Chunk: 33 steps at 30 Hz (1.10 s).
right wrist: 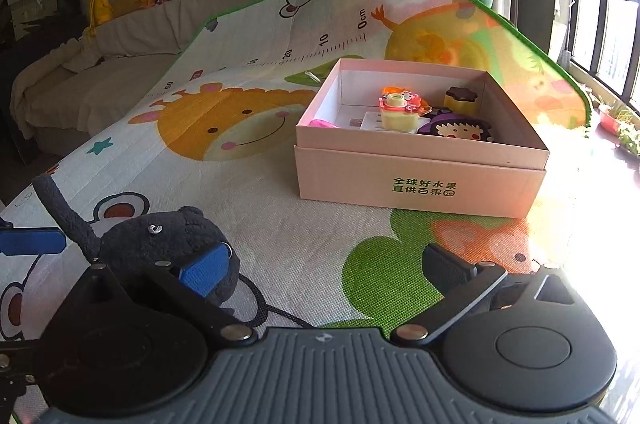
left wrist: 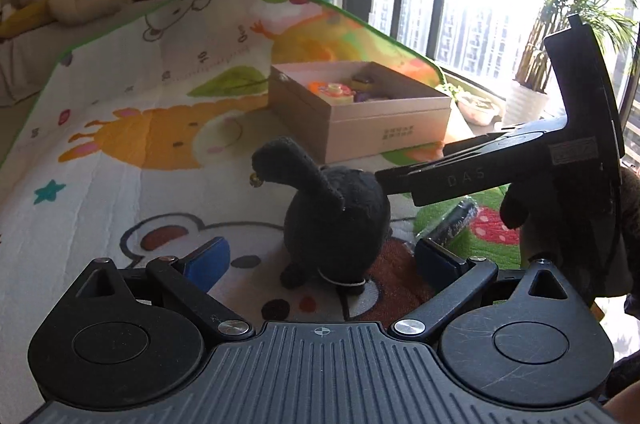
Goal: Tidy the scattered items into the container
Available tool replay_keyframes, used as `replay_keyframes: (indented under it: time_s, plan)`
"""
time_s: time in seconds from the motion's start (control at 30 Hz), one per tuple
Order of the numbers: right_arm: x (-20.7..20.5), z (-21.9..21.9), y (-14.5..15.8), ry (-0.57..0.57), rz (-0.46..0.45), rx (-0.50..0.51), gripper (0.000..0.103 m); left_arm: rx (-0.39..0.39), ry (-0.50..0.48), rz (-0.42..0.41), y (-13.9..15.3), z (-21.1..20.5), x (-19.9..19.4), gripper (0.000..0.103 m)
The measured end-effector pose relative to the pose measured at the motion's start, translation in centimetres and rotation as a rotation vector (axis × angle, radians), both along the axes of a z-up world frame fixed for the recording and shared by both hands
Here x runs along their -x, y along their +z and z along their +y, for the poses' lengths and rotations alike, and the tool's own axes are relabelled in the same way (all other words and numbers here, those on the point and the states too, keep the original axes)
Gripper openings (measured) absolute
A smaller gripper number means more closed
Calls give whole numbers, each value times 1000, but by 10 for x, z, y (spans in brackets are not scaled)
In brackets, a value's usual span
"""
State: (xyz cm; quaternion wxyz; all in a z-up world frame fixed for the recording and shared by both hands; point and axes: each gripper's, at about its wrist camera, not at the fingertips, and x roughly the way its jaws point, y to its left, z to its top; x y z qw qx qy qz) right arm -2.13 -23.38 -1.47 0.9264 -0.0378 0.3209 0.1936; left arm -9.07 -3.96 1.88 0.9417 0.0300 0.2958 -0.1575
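Several toys already in pink box (right wrist: pixel 420 184); black plush (left wrist: pixel 336 224) loose on mat (right wrist: pixel 320 244). Left gripper (left wrist: pixel 320 260), right gripper (right wrist: pixel 332 264) both apart, empty.

plush toy (right wrist: pixel 160 244): lower body hidden behind right hand-held gripper (right wrist: pixel 324 264) | box (left wrist: pixel 360 112): contents blurred

Both views sit low over the cartoon play mat (left wrist: pixel 120 128), each looking forward along its own fingers toward the far pink box (right wrist: pixel 420 180) and the windows at right. The left wrist view is close behind the black plush toy (left wrist: pixel 336 220), with the right gripper's body crossing its right side. The right wrist view looks from further right, the same toy at its near left. Both share mat, box and toy
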Motion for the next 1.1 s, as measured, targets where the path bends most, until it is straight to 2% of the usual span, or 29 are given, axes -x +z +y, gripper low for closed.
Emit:
replay_keyframes:
  time_s: [0.2,0.23,0.3,0.4,0.47,0.57,0.7,0.8,0.93,1.03,1.1]
  plan:
    - [29,-34,13,-81,-64,-25,103,-72,-89,-10,-14,-22,-24,98]
    - [36,-41,13,-89,-71,-23,103,-79,-103,-5,-16,-24,-25,95]
    - [47,-49,10,-97,-74,-10,103,-105,-114,0,-20,-25,-26,77]
    - [58,-51,-2,-82,-61,38,103,-121,-133,5,-21,-20,-27,71]
    - [63,-45,-9,-53,-53,69,103,-169,-170,-7,-18,-18,-25,71]
    - [64,-35,-15,-9,-30,64,103,-267,-232,-29,-16,-13,-24,72]
    - [62,-21,-21,32,-10,63,103,-345,-252,-54,-14,-1,-25,80]
    - [61,-11,-26,45,-6,88,103,-332,-200,-56,-10,10,-27,90]
    - [57,-9,-27,45,3,89,103,-262,-154,-43,-9,18,-22,93]
    - [55,-9,-28,39,1,90,103,-178,-131,-20,-5,21,-14,94]
    - [55,-9,-28,38,1,92,103,-134,-117,-35,2,21,-4,97]
